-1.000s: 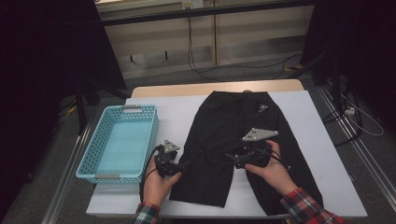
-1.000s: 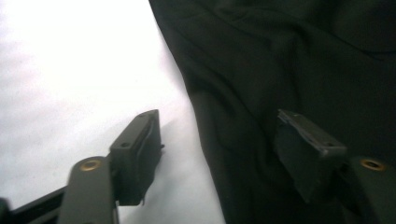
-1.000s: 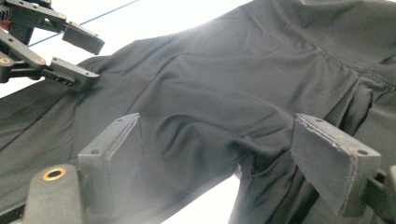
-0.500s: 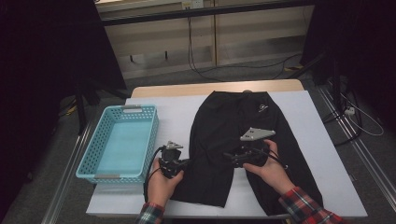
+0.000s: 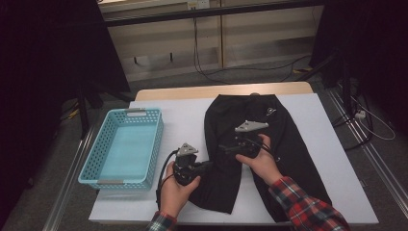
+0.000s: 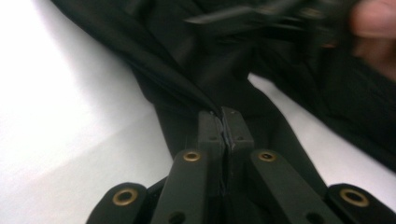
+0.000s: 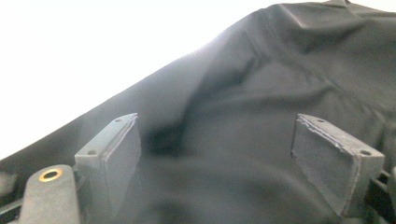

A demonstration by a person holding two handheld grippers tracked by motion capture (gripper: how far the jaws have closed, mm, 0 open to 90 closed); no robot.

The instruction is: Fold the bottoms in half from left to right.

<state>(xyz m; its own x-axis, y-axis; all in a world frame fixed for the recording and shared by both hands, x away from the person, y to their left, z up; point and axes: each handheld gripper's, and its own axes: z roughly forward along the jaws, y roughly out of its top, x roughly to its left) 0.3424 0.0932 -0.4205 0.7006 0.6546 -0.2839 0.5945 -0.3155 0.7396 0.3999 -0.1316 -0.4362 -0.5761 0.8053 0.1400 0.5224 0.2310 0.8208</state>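
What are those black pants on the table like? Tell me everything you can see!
The black fabric pants lie spread on the white table, waistband at the far edge, two legs reaching toward the person. The cloth looks thin, smooth and slightly wrinkled, with a small white logo near the waist. The left gripper has pinched the outer edge of one leg, its fingers shut on a fold. The right gripper hovers open over the middle. A light blue plastic basket stands apart, beside them.

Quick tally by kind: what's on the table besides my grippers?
Black trousers: 1
Blue basket: 1
Total: 2
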